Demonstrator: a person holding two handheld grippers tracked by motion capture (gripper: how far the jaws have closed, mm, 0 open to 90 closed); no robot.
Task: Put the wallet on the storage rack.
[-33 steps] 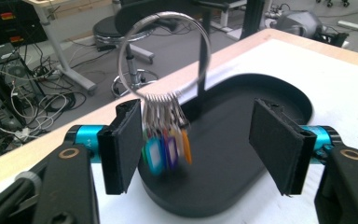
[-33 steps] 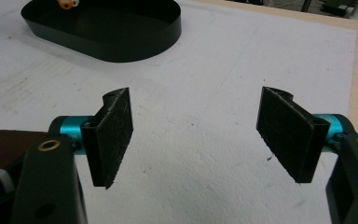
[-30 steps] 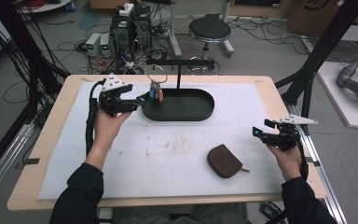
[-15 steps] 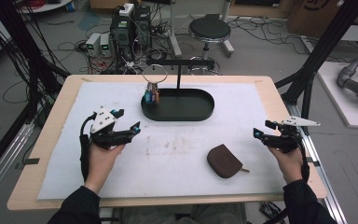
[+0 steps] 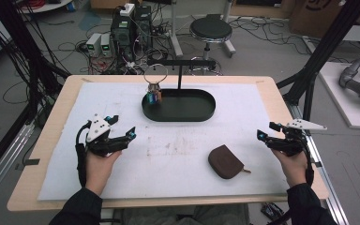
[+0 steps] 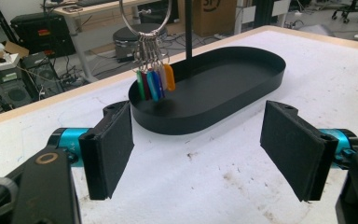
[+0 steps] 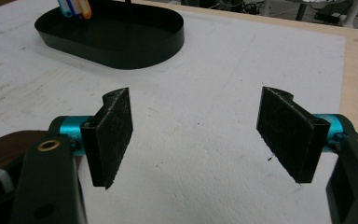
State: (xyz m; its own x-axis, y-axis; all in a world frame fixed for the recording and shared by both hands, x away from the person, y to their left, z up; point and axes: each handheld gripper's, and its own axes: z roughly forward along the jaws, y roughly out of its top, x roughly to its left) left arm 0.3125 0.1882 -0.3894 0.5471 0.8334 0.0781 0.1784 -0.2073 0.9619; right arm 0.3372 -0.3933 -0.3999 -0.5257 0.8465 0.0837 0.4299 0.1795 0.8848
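The left tongs [image 5: 122, 136] hover low over the surface [image 5: 183, 154], wide open and empty, forearm straight. The key ring [image 5: 153, 91] hangs ahead of them above the tray [image 5: 201, 112]. A pouch [image 5: 226, 161] lies between. The right tongs [image 5: 268, 136] gape empty, pointing left.

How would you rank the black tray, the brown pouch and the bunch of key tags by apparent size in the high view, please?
1. black tray, clearly the largest.
2. brown pouch.
3. bunch of key tags, smallest, though it hangs farther from the camera, so it looks somewhat reduced.
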